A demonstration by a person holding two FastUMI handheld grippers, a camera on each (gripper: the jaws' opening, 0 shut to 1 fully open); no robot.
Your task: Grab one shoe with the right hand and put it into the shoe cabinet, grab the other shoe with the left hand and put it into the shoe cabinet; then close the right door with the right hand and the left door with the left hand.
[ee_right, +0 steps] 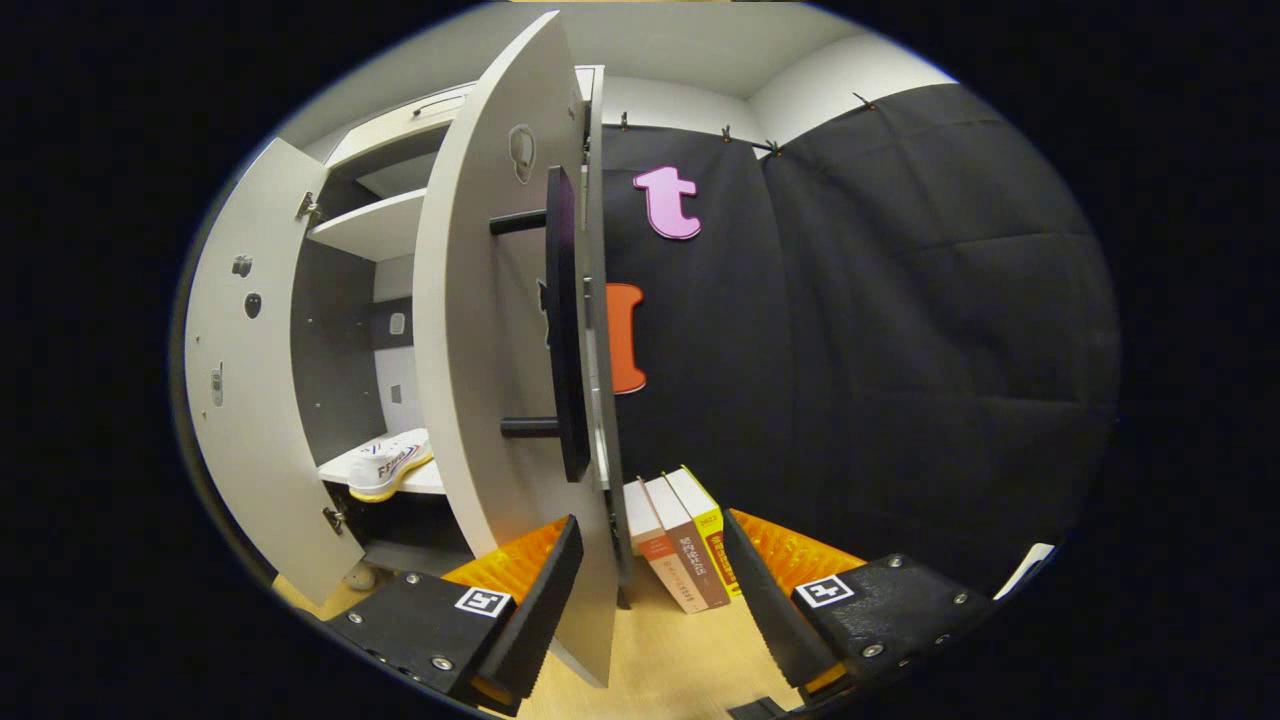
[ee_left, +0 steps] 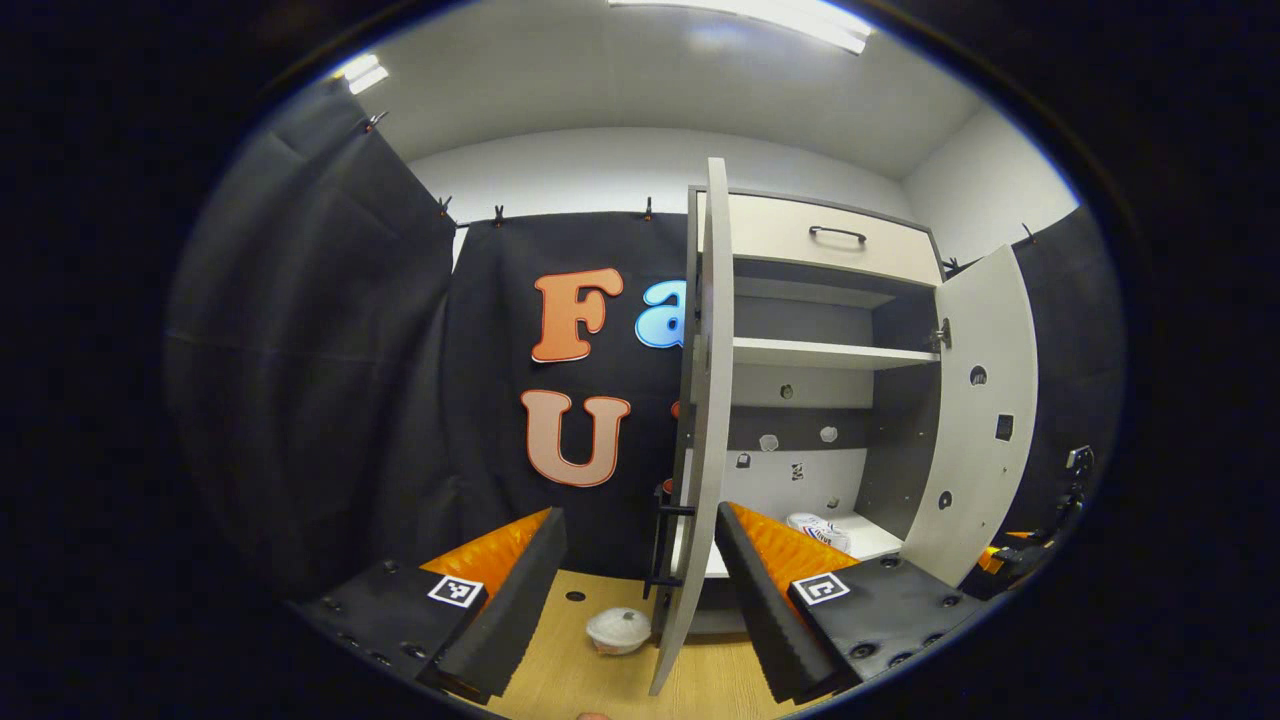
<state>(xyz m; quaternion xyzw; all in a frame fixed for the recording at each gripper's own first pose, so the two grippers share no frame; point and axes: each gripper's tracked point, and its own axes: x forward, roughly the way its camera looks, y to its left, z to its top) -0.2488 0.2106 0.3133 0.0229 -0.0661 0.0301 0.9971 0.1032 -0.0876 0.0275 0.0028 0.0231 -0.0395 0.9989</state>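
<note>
The left claw (ee_left: 640, 590) is spread wide and grips nothing. The thin edge of the left door (ee_left: 700, 420) stands up tall right between its two fingers, and the door's black handle (ee_left: 662, 545) sits just to one side of that edge. The right claw (ee_right: 645, 590) is also spread wide and grips nothing. The edge of the right door (ee_right: 500, 330) stands between its fingers too, nearer one finger, with a long black handle (ee_right: 565, 330) on its outer face. Each claw is at its own door, so I think each door just needs a push to swing shut.

I count two doors, both swung out. I can see one white shoe (ee_right: 385, 462) on the low shelf inside the shoe cabinet (ee_left: 830, 350). A second shoe may be hidden behind a door. Three books (ee_right: 680, 540) stand beside the cabinet. One small round bowl (ee_left: 618, 630) sits on the floor.
</note>
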